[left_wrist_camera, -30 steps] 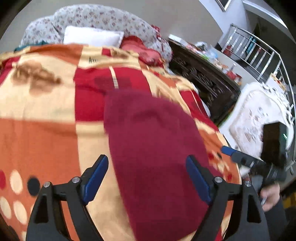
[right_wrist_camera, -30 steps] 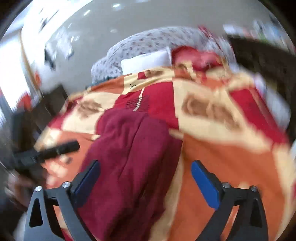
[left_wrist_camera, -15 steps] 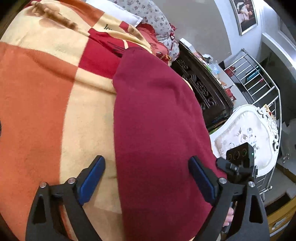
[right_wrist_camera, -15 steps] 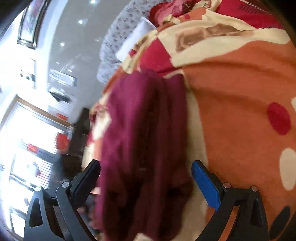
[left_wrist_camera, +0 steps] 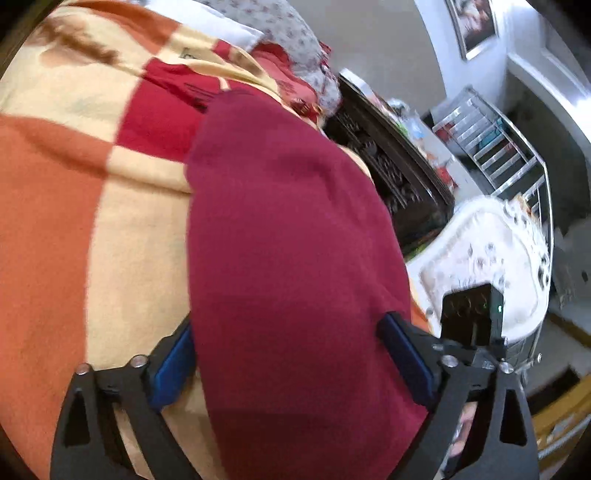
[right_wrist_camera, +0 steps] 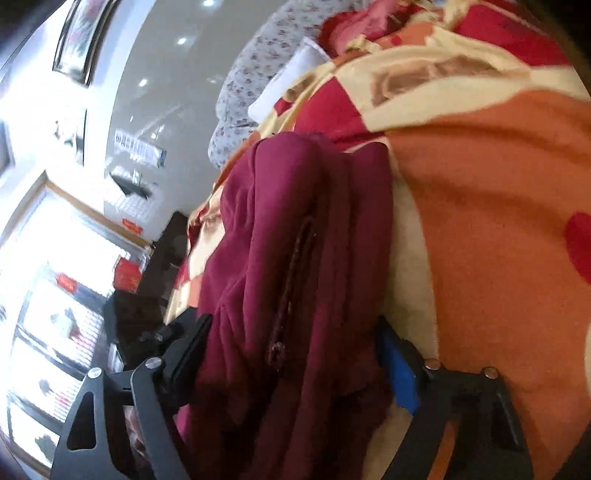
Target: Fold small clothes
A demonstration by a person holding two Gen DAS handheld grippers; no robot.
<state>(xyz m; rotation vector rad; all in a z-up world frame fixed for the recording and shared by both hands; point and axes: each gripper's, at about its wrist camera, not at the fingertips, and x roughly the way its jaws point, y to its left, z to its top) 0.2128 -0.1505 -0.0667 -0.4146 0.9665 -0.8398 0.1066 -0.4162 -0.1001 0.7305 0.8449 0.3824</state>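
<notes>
A dark red fleece garment (left_wrist_camera: 291, 251) lies folded lengthwise on the bed's orange, cream and red blanket (left_wrist_camera: 55, 206). My left gripper (left_wrist_camera: 286, 363) is open, its blue-padded fingers either side of the garment's near end. In the right wrist view the same garment (right_wrist_camera: 295, 266) shows its bunched folded layers and a zipper. My right gripper (right_wrist_camera: 295, 363) is open and straddles that thick edge, its left finger partly hidden behind cloth. The right gripper's body (left_wrist_camera: 469, 314) shows at the garment's right side in the left wrist view.
A white pillow (left_wrist_camera: 207, 22) and a flowered quilt (left_wrist_camera: 295, 40) lie at the head of the bed. A dark carved cabinet (left_wrist_camera: 391, 166), a white ornate chair (left_wrist_camera: 487, 258) and a metal rack (left_wrist_camera: 506, 147) stand to the right of the bed.
Both grippers have dropped down and moved in over the garment's near end, fingers now flanking the cloth. The views have tilted. The jaws stay open.
</notes>
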